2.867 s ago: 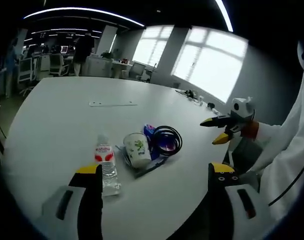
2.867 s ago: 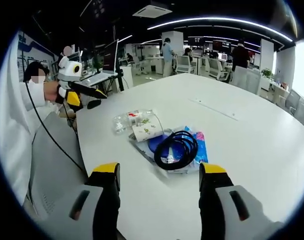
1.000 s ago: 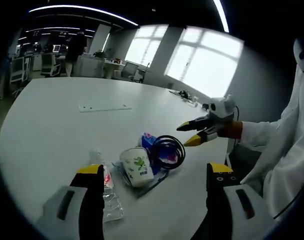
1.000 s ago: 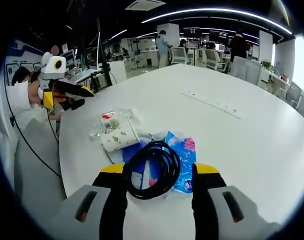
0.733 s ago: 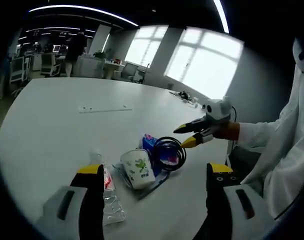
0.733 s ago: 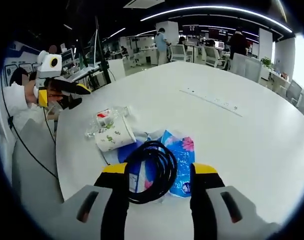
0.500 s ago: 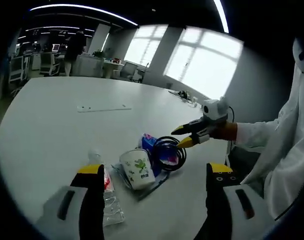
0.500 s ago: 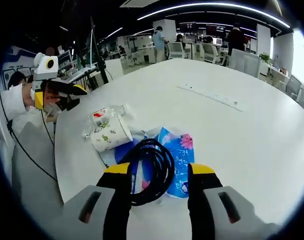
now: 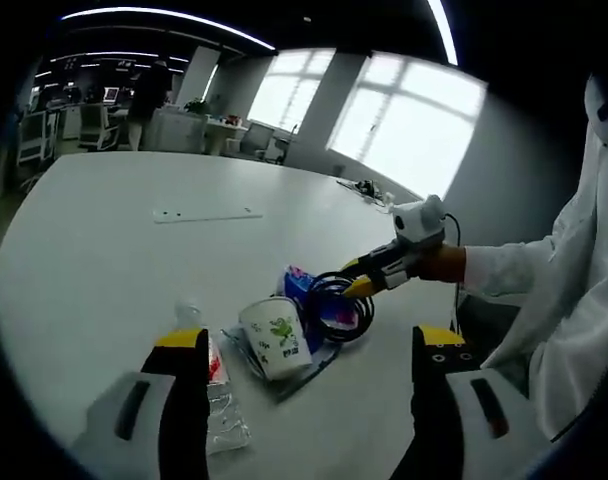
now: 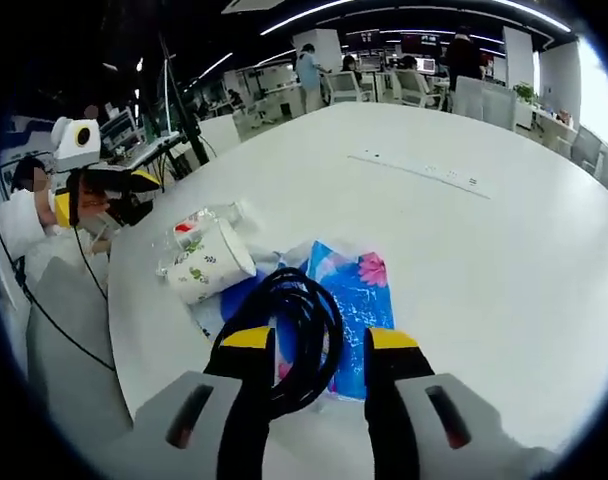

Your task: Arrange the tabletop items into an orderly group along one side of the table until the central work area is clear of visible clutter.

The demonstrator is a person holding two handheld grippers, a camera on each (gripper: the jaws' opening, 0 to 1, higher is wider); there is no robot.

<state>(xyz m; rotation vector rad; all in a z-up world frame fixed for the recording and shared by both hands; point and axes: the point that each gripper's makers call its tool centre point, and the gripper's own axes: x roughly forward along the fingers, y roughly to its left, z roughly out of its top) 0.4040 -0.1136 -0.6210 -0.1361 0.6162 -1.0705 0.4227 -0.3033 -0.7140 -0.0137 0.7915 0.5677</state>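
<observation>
Table: the white table point(image 9: 104, 240) carried one cluster of items near its near edge; the far surface held a flat white strip point(image 9: 199, 213).
Cable coil: a black cable coil point(image 10: 299, 330) lay on a blue floral packet point(image 10: 356, 290), at the right of the cluster in the left gripper view.
Cup: a paper cup point(image 9: 276, 335) lay on its side, touching the packet.
Bottle: a clear water bottle point(image 9: 216, 385) with a red label lay just beside the cup.
Right gripper: the right gripper point(image 10: 311, 345) was down over the coil, jaws parted, with strands of the loop between them; contact could not be confirmed.
Left gripper: the left gripper point(image 9: 299, 345) hovered short of the cluster, jaws wide apart and grasping nothing.
Handling, judged: the coil looked light and springy, liable to unwind; best pinched across several strands at once. The packet beneath appeared soft and slick and might drag along.
Stage, judged: clearing had barely started.
</observation>
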